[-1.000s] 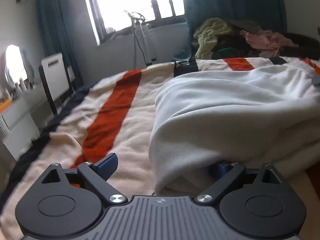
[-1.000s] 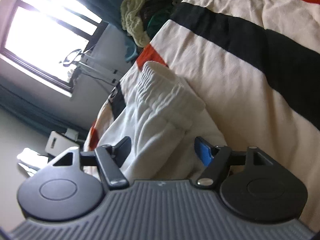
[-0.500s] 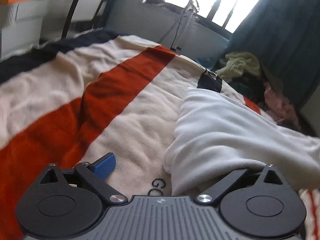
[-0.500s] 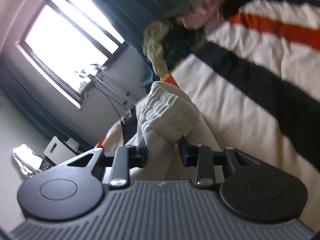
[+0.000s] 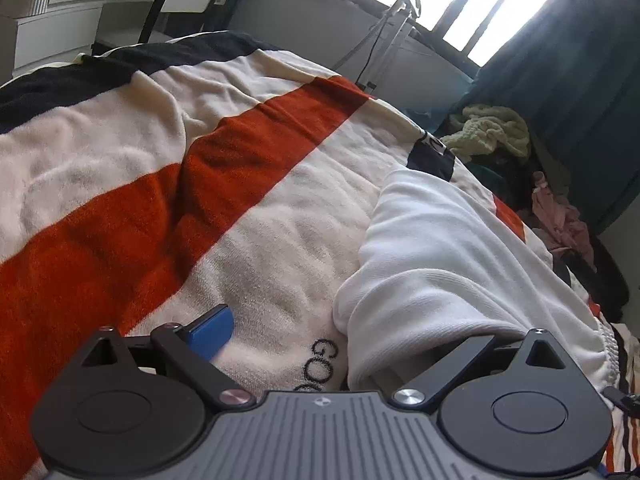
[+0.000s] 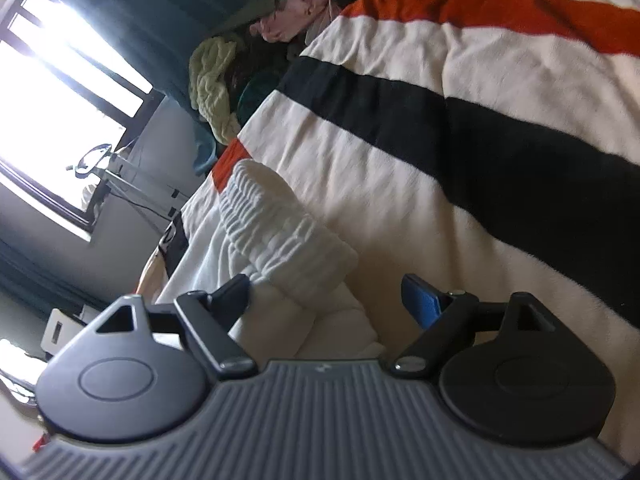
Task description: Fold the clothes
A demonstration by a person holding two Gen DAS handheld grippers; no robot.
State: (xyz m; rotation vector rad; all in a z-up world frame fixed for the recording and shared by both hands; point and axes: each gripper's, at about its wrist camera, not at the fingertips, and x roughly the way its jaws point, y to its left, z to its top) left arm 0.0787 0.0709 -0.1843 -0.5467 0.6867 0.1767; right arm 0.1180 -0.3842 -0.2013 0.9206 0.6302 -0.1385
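A white garment [image 5: 440, 260] lies on the striped bed blanket [image 5: 160, 200]. My left gripper [image 5: 332, 336] is open at its near edge. Its blue left pad [image 5: 210, 330] rests over the bare blanket, and the right finger is hidden under the white cloth. In the right wrist view the garment's ribbed elastic waistband [image 6: 280, 232] lies bunched on the blanket [image 6: 480, 200]. My right gripper [image 6: 328, 296] straddles it, its jaws opening. The cloth is between the pads [image 6: 420, 300] but they do not press on it.
A heap of other clothes, with a yellow-green towel [image 5: 488, 132] and a pink garment [image 5: 560, 216], sits at the bed's far end by a dark curtain [image 5: 580, 60]. A metal stand [image 5: 392, 28] is under the bright window. White furniture [image 5: 60, 12] stands at the left.
The right gripper squeezed the waistband half a second ago and has now spread wide, letting it go. The left gripper rolled and slid along the blanket, its right finger still under the cloth.
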